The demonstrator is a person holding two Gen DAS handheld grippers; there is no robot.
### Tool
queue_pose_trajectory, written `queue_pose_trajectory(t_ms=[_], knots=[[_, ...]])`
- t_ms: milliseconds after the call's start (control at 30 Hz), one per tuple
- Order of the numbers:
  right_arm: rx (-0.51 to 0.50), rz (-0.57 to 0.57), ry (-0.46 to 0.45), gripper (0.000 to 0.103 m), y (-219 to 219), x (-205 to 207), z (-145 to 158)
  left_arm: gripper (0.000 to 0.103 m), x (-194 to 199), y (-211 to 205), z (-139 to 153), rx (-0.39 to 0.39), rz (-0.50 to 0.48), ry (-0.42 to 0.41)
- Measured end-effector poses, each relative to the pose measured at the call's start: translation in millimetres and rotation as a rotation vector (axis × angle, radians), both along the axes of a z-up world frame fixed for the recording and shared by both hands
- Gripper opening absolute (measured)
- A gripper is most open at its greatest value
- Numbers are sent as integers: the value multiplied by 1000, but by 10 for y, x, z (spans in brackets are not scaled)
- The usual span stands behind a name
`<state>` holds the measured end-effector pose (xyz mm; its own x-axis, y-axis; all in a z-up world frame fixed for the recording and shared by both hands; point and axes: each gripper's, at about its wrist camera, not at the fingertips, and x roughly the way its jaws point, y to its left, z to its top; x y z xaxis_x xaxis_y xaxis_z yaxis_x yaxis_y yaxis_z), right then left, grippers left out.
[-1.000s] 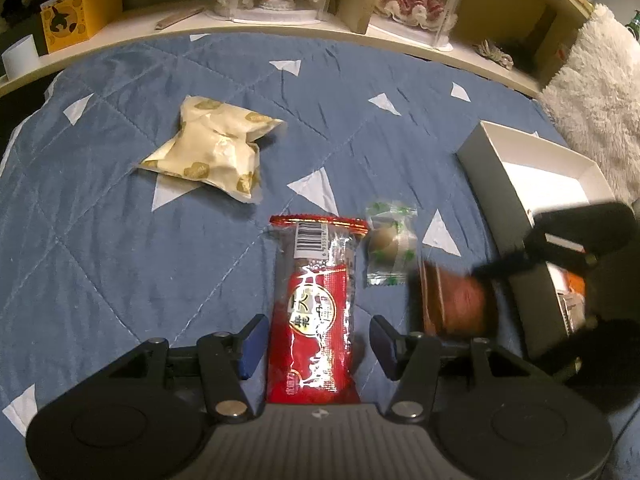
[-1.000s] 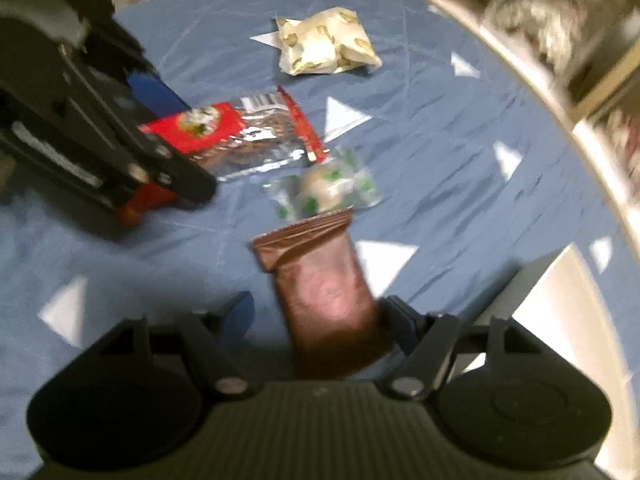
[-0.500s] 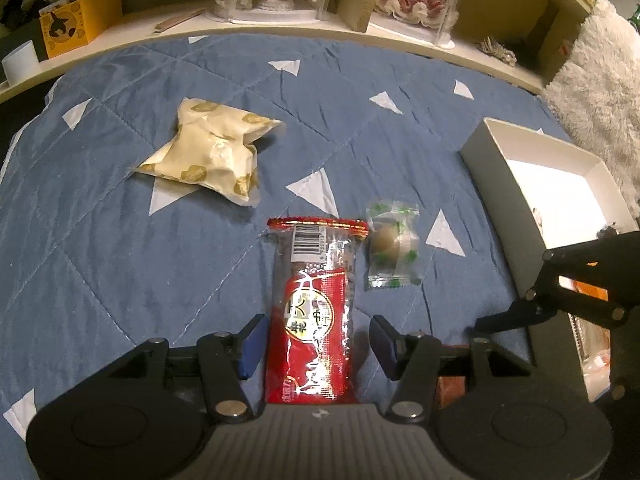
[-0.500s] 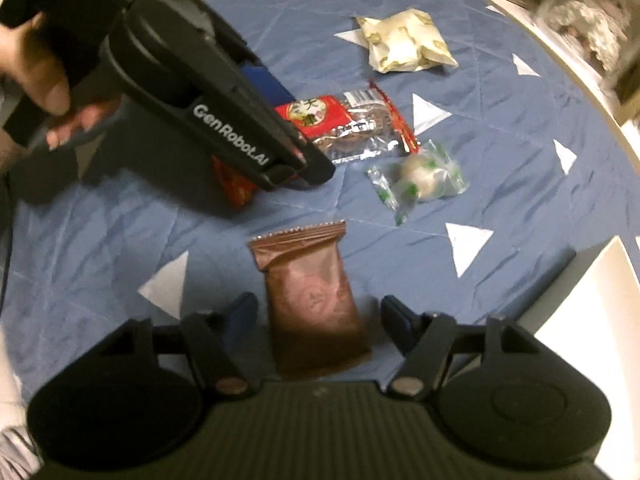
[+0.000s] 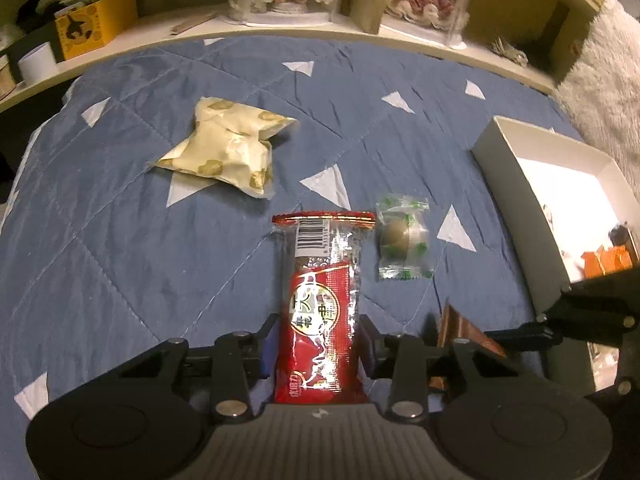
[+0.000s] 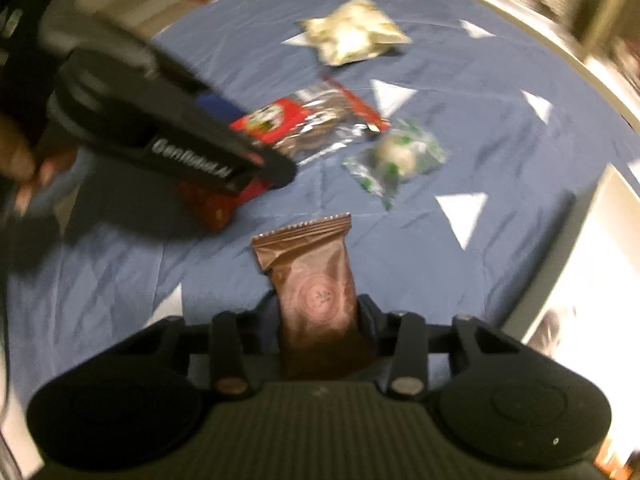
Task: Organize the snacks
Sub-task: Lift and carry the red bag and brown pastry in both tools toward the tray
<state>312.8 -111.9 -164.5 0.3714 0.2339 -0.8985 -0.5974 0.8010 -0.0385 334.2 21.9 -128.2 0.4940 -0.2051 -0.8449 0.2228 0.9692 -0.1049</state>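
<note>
Altogether 4 snacks: 2 loose (cream pouch (image 5: pixel 226 148), green candy (image 5: pixel 403 238)), 2 clamped, each in 1 hand-held gripper.

On the quilt (image 5: pixel 120 208), the pillow pack (image 5: pixel 228 152) lies at ten o'clock from the long wrapper (image 5: pixel 322 300); the candy (image 5: pixel 404 238) at three (just beside), the box (image 5: pixel 516 200) farther right.

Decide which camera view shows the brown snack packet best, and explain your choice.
The right wrist view: the brown snack packet fills the centre, held between the right gripper's jaws, crimped end and round emblem visible. The left wrist view shows only a blurred corner of it behind the left gripper.
</note>
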Motion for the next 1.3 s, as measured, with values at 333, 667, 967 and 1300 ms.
queue_pose_trajectory(t_ms=[333, 667, 967, 1300], knots=[[183, -269, -67, 47, -260, -142, 321, 41, -228, 30, 358, -49, 54, -85], [297, -423, -199, 47, -658, -410, 814, 41, -479, -167, 796, -146, 47, -211], [355, -553, -304, 47, -1372, -664, 962, 41, -572, -615, 972, -182, -7, -284], [419, -694, -358, 47, -2156, -676, 941, 41, -385, -1274, 1015, -217, -64, -296]])
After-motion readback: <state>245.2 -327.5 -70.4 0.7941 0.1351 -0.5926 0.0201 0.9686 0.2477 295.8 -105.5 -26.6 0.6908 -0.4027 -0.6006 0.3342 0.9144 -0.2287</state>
